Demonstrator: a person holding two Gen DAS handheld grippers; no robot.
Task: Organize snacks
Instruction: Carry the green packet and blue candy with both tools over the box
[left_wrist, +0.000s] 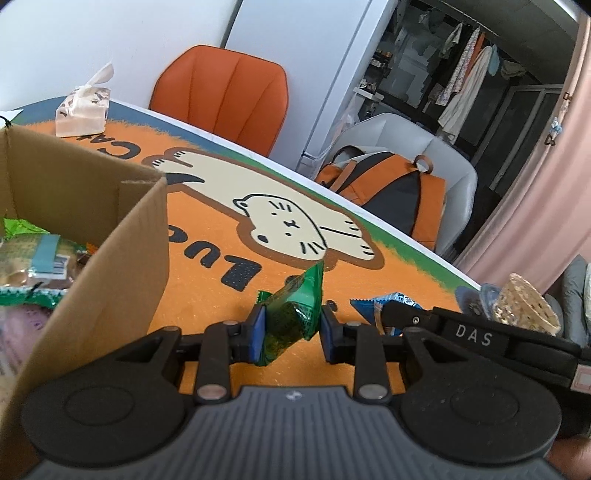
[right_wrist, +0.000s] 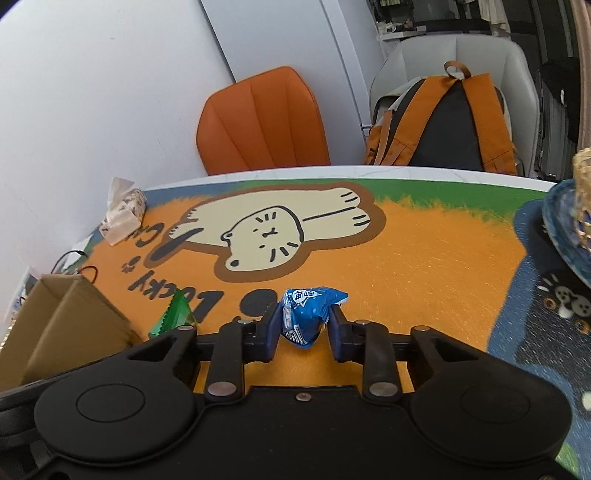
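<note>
My left gripper (left_wrist: 291, 328) is shut on a green snack packet (left_wrist: 295, 314), held just above the orange table mat, right of the cardboard box (left_wrist: 122, 236). The box holds several wrapped snacks (left_wrist: 29, 266). My right gripper (right_wrist: 303, 325) is shut on a blue snack packet (right_wrist: 306, 314), its blue pads pressing both sides. In the right wrist view the green snack packet (right_wrist: 173, 314) and the cardboard box (right_wrist: 62, 325) show to the left. The left wrist view shows the blue snack packet (left_wrist: 384, 302) and the right gripper's black body (left_wrist: 480, 336) at the right.
A tissue pack (left_wrist: 83, 110) sits at the table's far left. A woven basket (left_wrist: 524, 304) on blue cloth stands at the right. Behind the table are an orange chair (left_wrist: 221, 96) and a grey chair with an orange backpack (left_wrist: 388, 192).
</note>
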